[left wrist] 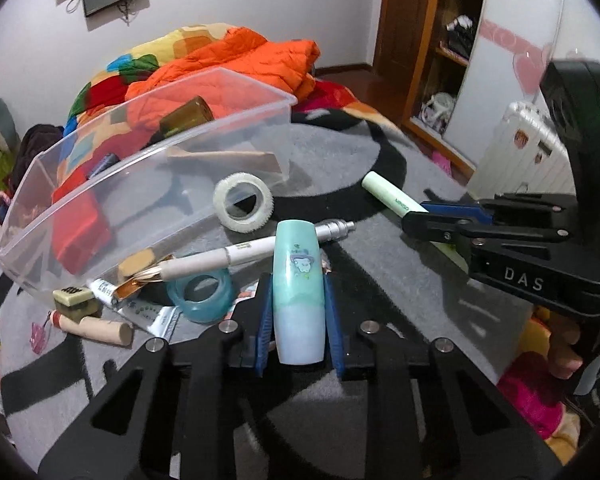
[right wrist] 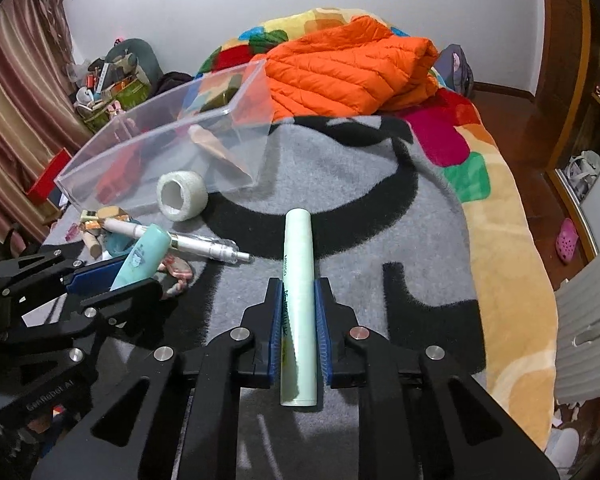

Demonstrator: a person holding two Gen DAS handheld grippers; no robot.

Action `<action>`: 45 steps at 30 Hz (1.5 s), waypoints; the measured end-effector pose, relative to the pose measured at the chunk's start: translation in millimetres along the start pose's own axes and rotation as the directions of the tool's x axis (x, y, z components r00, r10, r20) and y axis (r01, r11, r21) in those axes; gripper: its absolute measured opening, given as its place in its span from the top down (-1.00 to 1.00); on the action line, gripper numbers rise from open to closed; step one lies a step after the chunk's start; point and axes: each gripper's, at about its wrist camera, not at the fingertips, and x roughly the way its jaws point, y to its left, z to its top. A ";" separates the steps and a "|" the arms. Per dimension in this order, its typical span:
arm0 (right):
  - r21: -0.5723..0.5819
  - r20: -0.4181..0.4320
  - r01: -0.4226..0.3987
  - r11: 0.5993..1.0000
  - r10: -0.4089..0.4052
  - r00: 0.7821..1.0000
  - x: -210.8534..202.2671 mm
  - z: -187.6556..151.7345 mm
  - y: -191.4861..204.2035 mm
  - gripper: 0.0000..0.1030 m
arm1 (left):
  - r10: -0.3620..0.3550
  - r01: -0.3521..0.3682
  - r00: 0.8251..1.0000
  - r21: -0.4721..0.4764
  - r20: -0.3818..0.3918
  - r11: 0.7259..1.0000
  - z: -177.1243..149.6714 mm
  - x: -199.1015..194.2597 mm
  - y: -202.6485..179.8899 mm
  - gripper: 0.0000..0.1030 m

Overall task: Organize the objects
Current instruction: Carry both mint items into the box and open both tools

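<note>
The left gripper (left wrist: 298, 312) holds a teal tube (left wrist: 299, 288) between its fingers; the right gripper (right wrist: 299, 320) clamps a pale green tube (right wrist: 299, 280), near the clear box (right wrist: 160, 148)

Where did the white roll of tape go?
The white tape roll lies on the grey blanket, against the clear box's front wall, just beyond the white pen.

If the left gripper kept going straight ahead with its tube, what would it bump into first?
Probably the white pen lying crosswise just beyond the teal tube that the left gripper holds; depth is hard to judge.
</note>
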 end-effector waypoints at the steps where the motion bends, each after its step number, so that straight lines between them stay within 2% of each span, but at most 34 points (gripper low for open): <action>1: 0.003 0.010 -0.008 1.000 0.008 1.000 -3.5 1.5 -0.4 0.73 | -0.004 0.004 1.000 -0.015 0.012 1.000 0.2 -4.0 3.1 0.53; 8: -0.018 0.107 -0.050 0.999 0.052 0.993 -37.5 22.3 10.0 0.73 | 0.008 0.003 0.994 -0.106 0.109 0.994 8.6 -39.1 29.1 0.53; 13: -0.087 0.166 -0.075 0.993 0.089 0.982 -51.6 52.4 32.2 0.72 | 0.065 -0.036 0.982 -0.161 0.178 0.986 20.4 -63.8 55.8 0.53; 17: -0.140 0.192 -0.077 0.987 0.104 0.976 -49.2 74.8 51.8 0.72 | 0.116 -0.070 0.972 -0.223 0.203 0.972 34.0 -75.0 85.0 0.53; 24: -0.184 0.138 -0.126 0.975 0.152 0.979 -16.8 110.1 78.6 0.73 | 0.221 -0.159 0.957 -0.297 0.190 0.942 44.6 -73.3 127.1 0.53; 30: -0.210 0.066 -0.149 0.966 0.166 0.984 18.1 128.5 96.1 0.72 | 0.255 -0.206 0.958 -0.305 0.129 0.930 51.4 -50.3 148.2 0.53; 36: -0.236 -0.034 -0.163 0.958 0.159 0.987 58.4 137.2 109.0 0.73 | 0.251 -0.217 0.965 -0.303 0.078 0.928 51.9 -26.1 158.5 0.54; 45: -0.282 -0.097 -0.133 0.950 0.110 0.989 86.0 136.4 119.2 0.72 | 0.207 -0.185 0.977 -0.285 0.050 0.941 52.2 -9.4 156.3 0.58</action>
